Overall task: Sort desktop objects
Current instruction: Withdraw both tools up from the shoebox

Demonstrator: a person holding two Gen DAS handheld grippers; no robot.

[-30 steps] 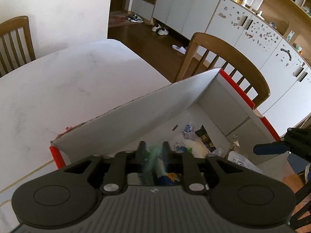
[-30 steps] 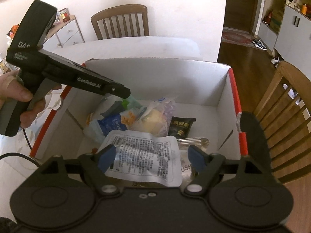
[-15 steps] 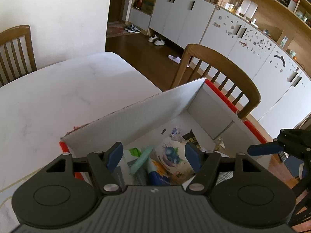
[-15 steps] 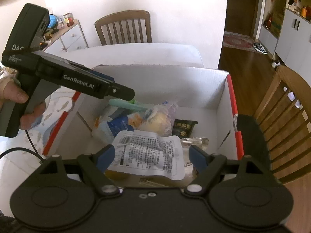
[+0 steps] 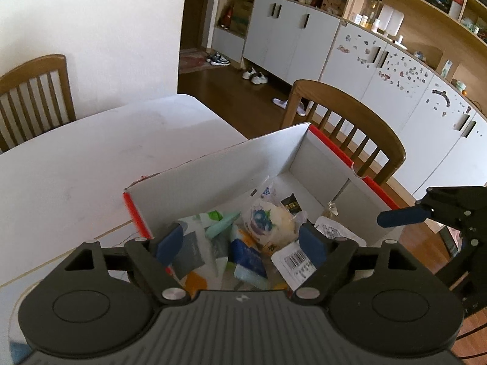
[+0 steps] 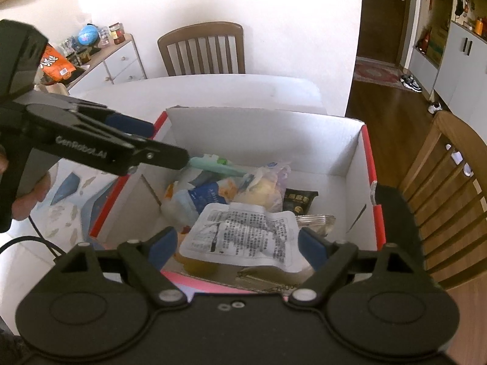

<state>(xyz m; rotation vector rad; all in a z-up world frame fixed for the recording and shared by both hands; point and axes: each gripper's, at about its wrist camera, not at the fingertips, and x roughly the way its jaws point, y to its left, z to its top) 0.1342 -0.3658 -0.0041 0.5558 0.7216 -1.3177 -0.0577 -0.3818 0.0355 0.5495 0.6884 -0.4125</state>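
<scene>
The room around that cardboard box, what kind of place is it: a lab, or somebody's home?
Most likely a home dining area. A white dining table with wooden chairs holds the cardboard box, and shoes lie on the wood floor by white cabinets.

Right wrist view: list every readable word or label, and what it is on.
"GenRobot.AI": side of the black left gripper.
White flat pouch: dense black print, too small to read.
Black snack packet: gold characters, blurred.
Orange bag on the sideboard: white characters, unreadable.
</scene>
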